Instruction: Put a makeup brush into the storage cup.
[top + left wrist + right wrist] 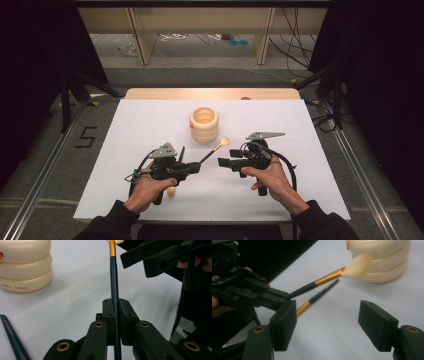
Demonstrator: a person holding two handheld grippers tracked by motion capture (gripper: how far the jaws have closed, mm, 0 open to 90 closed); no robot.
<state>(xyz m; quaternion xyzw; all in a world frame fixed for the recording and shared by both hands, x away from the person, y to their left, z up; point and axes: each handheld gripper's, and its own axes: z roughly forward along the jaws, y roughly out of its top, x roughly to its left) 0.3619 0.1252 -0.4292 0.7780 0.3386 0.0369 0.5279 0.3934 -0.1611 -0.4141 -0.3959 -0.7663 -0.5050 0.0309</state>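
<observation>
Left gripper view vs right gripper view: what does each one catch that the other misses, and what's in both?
Left gripper view alone: the left hand-held gripper shut on the dark brush handle, and printed lettering on the cream ringed holder.

Right gripper view alone: the right hand-held gripper with jaws open and nothing between them, and the held brush's pale bristle head in front of the holder.

Both: the white table, the holder, the held brush with its gold ferrule, and a second brush lying on the table.

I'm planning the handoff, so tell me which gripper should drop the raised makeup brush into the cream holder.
Left, probably. The left gripper is already shut on the raised brush, whose bristles point toward the cream holder. The right gripper is open and holds nothing; a handover would add a step.
</observation>
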